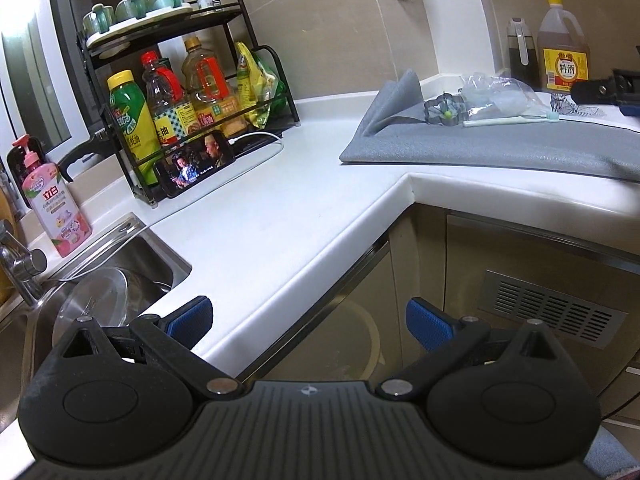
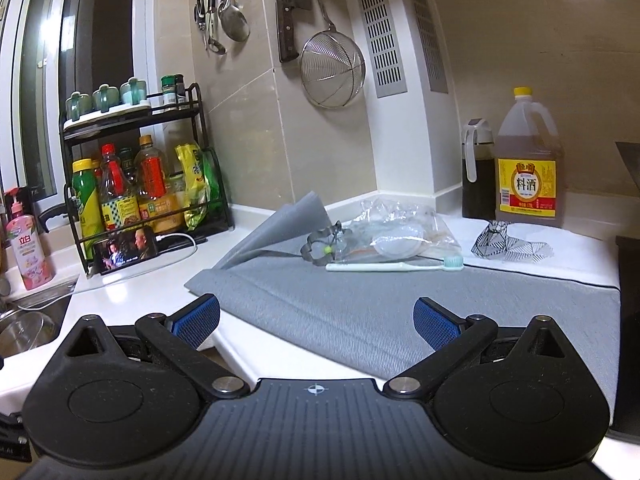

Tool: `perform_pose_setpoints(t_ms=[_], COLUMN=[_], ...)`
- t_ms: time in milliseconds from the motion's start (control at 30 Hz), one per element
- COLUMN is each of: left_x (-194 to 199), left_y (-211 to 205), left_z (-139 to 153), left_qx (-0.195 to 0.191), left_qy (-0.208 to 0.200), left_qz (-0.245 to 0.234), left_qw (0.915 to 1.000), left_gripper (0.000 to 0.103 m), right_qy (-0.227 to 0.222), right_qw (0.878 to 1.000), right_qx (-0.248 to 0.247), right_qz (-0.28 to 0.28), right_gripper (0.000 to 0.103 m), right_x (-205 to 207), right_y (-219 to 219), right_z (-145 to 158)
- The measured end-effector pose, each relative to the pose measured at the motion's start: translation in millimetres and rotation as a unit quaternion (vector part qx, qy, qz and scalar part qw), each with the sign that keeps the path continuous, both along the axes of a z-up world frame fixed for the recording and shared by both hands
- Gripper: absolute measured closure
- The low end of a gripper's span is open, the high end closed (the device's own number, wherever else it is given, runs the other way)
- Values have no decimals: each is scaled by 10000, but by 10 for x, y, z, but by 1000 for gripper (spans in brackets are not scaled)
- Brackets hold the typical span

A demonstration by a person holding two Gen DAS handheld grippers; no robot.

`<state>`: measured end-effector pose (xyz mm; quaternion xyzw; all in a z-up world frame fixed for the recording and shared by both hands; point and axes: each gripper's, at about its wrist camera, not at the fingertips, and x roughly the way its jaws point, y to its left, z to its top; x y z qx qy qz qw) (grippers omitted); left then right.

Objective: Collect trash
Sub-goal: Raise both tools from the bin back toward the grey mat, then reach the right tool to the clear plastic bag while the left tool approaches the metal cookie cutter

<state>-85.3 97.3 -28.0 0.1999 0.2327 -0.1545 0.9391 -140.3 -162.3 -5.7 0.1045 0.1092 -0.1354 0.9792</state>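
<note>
- Trash sits on the grey mat (image 2: 360,312) at the back of the surface: a crumpled clear plastic bag (image 2: 396,224), with a toothbrush (image 2: 392,266) just in front.
- Right gripper (image 2: 316,320) hovers over the mat's near edge, jaws spread wide, empty.
- Left gripper (image 1: 308,320) hangs beyond the surface edge, jaws likewise wide and empty.
- Best approach: reach forward low and pinch a raised fold of the bag, avoiding the metal cutter (image 2: 324,244) touching it.
</note>
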Motion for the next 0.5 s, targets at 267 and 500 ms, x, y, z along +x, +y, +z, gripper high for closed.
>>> perform_pose_setpoints(t_ms=[267,500], left_x=[64,150], left_y=[-31,-47], left_z=[57,98], left_qx=[41,103], left_qy=[-94,-104], left_qz=[-1,38], left_qw=[9999,9999], left_gripper=[0,0], right_qy=[46,159], right_qw=[9999,9977], right_qx=[69,427], right_qz=[-121,-498], right_gripper=[0,0], right_x=[313,752], right_y=[-226,-624], right_z=[14,-37])
